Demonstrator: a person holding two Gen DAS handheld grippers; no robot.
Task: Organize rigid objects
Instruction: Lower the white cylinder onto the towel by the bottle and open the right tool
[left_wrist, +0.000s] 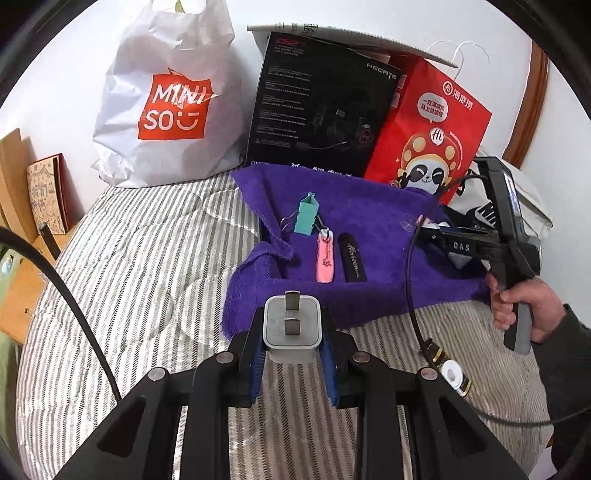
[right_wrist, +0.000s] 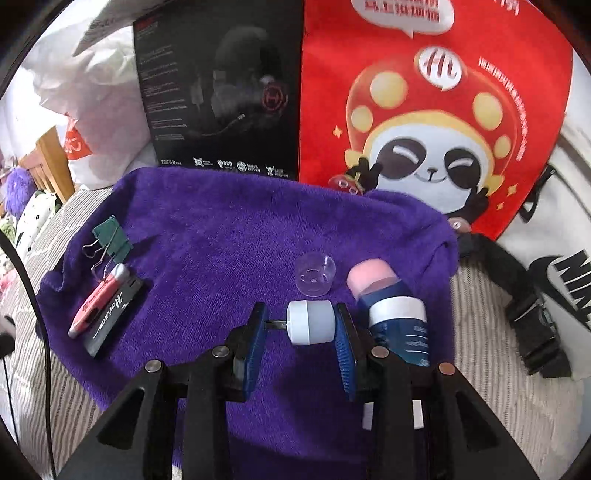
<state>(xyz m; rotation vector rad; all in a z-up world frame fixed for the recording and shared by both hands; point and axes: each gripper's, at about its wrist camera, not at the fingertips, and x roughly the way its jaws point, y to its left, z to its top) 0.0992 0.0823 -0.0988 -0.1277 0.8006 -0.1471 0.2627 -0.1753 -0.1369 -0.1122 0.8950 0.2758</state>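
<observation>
My left gripper (left_wrist: 291, 326) is shut on a white charger plug (left_wrist: 291, 334) whose two metal prongs point away from me, just off the near edge of the purple towel (left_wrist: 369, 229). On the towel lie a teal binder clip (left_wrist: 306, 218), a pink clipper (left_wrist: 325, 260) and a black flat case (left_wrist: 352, 258). My right gripper (right_wrist: 301, 321) is shut on a small white cylinder adapter (right_wrist: 312, 322) with a metal tip, low over the towel (right_wrist: 221, 229). Beside it lie a blue roll-on bottle (right_wrist: 399, 325) with a pink top and a clear cap (right_wrist: 316, 278).
Along the wall stand a white Miniso bag (left_wrist: 166, 103), a black headset box (left_wrist: 317, 103) and a red panda paper bag (left_wrist: 424, 125). A white Nike bag (right_wrist: 554, 266) and a black buckled strap (right_wrist: 524, 317) lie right. Striped bedding (left_wrist: 147, 258) spreads left. A person's hand (left_wrist: 517, 306) holds the right gripper.
</observation>
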